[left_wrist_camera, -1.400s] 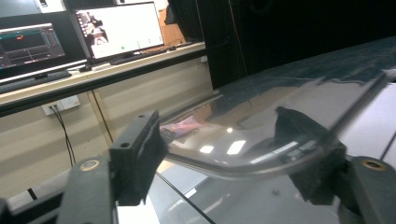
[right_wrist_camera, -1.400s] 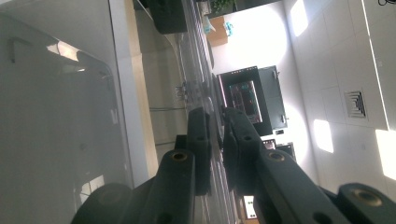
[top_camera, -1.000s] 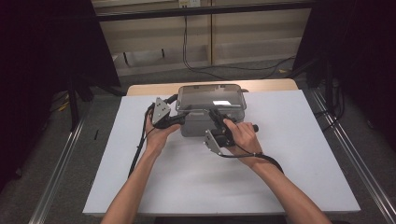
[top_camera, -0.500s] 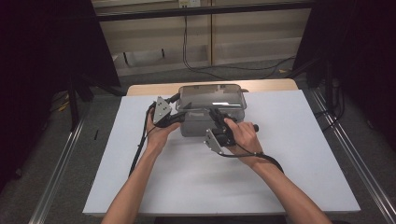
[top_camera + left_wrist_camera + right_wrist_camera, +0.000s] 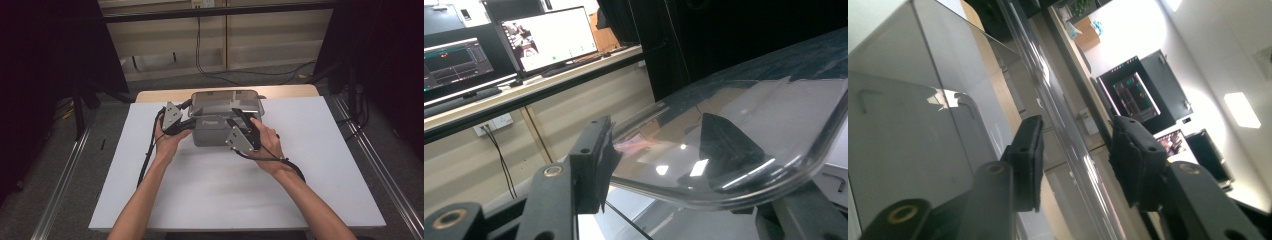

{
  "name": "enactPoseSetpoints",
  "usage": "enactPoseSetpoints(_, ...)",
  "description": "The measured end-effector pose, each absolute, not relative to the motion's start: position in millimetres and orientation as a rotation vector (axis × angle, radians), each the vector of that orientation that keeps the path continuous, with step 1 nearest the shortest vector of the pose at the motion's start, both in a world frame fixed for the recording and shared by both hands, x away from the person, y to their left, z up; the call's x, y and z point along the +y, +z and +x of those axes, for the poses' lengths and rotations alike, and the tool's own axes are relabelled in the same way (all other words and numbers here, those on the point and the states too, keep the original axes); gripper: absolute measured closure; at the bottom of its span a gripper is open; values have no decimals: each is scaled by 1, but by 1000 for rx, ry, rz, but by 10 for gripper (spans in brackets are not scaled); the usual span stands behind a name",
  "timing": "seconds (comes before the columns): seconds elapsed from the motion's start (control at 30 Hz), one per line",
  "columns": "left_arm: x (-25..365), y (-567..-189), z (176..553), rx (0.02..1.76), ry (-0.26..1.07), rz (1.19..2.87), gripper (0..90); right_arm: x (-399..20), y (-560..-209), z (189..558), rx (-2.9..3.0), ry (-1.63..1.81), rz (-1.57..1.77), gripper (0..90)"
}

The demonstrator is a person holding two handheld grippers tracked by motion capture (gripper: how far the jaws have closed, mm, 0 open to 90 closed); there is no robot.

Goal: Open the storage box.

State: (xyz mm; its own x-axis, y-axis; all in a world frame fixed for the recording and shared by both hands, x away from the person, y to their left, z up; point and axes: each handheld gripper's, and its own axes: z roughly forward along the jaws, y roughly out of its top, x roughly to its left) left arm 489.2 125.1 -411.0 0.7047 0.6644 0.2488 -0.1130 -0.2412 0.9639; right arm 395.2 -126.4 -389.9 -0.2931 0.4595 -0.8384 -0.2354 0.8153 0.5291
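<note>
The white tabletop (image 5: pixel 215 200) carries a grey box (image 5: pixel 215 131) near its far edge, the long axis running across from left to right, the broad front wall facing the person. The box is a dull grey plastic with rounded corners, topped by a clear, glossy lid (image 5: pixel 227 102) that mirrors the room; the lid's long side follows the box's.

The left hand-held gripper (image 5: pixel 186 119) sits at the box's left end. In the left gripper view its jaws have just been closing, with the lid's rounded edge (image 5: pixel 744 185) between them; whether the pads press on it cannot be told.

The right hand-held gripper (image 5: pixel 239 118) is at the front right. Its jaws have just been opening and stand apart on either side of the lid's thin rim (image 5: pixel 1068 150), neither pad touching it.
</note>
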Motion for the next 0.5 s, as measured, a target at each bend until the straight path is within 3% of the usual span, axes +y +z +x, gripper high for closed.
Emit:
enactPoseSetpoints(0.13, 125, -409, 490, 452, 778, 1667, 483, -136, -389, 400, 1758, 772, 278, 455)
enactPoseSetpoints(0.5, 125, -405, 491, 453, 781, 1658, 506, -164, -384, 412, 1785, 968, 478, 366)
